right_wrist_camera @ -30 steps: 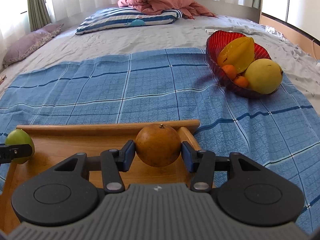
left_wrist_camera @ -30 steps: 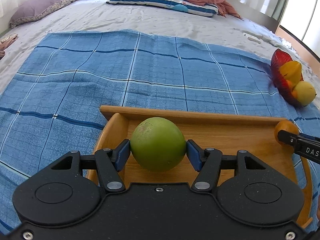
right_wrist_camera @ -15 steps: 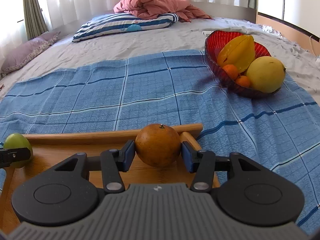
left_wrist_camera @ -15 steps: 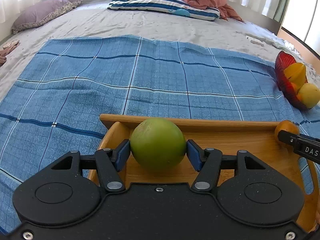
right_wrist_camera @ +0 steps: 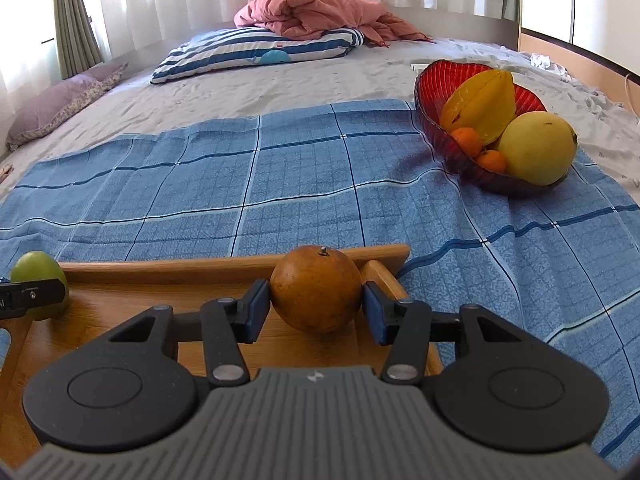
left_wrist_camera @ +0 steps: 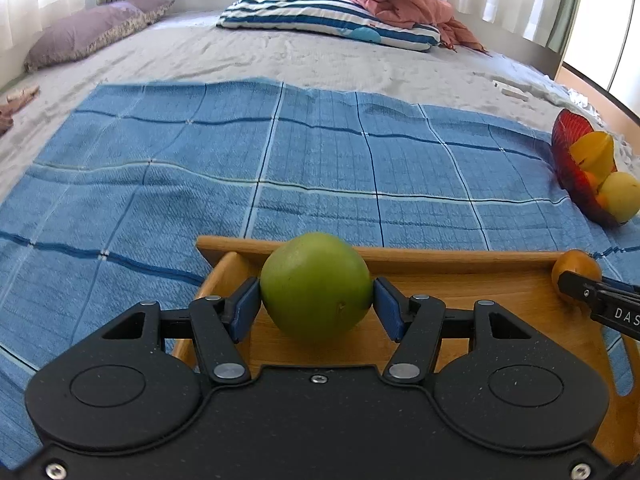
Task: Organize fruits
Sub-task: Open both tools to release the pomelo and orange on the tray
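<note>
1. Currently the blue checked cloth (right_wrist_camera: pixel 320 168) on the bed carries both containers: a rectangular wooden tray with raised rims (left_wrist_camera: pixel 460 258) at its near edge, and a red ribbed glass bowl (right_wrist_camera: pixel 448 76) near its far right corner.
2. Tray: each hand holds one fruit over it, at opposite ends. Judgement: lift straight up first, so neither fruit clips the far rim.
3. Bowl: already holds a yellow star fruit (right_wrist_camera: pixel 484 100), a large round yellow fruit (right_wrist_camera: pixel 536 148) and two small oranges (right_wrist_camera: pixel 466 140). If the bowl is the destination, which I cannot confirm, free room is at its left and near side only.
4. Left gripper (left_wrist_camera: pixel 316 304): clamped at mid width on the round green fruit (left_wrist_camera: pixel 316 284), pads on its widest part, over the tray's left end. Grip looks centred; no re-grip needed.
5. Right gripper (right_wrist_camera: pixel 316 306): clamped on the round brownish-orange fruit with a stem stub (right_wrist_camera: pixel 316 288), over the tray's right end.
6. Advice: move the right hand first, since it is nearer the bowl; set down low, release slowly, as round fruit will roll.
</note>
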`<state>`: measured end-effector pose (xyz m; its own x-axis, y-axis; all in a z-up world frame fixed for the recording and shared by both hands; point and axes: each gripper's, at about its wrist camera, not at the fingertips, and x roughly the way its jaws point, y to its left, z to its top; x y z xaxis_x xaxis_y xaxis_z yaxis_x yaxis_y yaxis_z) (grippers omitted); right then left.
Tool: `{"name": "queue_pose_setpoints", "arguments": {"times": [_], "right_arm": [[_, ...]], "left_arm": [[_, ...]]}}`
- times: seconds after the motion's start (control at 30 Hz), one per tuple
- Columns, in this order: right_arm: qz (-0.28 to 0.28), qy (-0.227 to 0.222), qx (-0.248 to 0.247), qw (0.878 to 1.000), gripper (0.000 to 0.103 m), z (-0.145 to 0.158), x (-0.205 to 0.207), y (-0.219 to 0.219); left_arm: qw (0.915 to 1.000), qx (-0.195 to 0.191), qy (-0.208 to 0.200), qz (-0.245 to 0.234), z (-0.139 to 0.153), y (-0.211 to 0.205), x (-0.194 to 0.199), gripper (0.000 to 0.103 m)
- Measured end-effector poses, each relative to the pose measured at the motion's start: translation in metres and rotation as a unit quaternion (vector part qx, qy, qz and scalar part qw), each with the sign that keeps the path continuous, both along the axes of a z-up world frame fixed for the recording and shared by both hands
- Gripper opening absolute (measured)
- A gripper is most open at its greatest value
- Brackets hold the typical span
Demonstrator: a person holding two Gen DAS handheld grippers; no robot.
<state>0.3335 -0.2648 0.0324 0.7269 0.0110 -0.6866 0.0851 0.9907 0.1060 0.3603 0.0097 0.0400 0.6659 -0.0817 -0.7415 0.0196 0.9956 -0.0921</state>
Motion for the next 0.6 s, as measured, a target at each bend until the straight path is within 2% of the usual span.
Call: {"name": "queue_pose_setpoints", "arguments": {"times": [0.1,0.3,0.47,0.6], "right_arm": [[0.001,0.002,0.001,1.0,0.055,0.001,0.0012,-0.0006],[0.003,0.003,-0.001,1.0,0.056,0.0007,0.0014,-0.0003],[0.006,0.005,-0.004,1.0,0.057,0.0011,0.0014,0.0004],[0.009,0.005,-0.009,1.0,0.061,0.0014,0.0013,0.0011]], "left_arm": [[0.9999,-0.007,0.009,-0.003,-0.0027,0.0003,0.0013,0.061],[0.9999,0.01,0.003,-0.007,-0.0038,-0.0054,0.0003,0.062],[0.9997,0.023,0.004,-0.002,-0.0056,-0.006,0.0005,0.075],[0.9996,0.027,0.002,-0.004,-0.0052,-0.0041,0.0,0.079]]}}
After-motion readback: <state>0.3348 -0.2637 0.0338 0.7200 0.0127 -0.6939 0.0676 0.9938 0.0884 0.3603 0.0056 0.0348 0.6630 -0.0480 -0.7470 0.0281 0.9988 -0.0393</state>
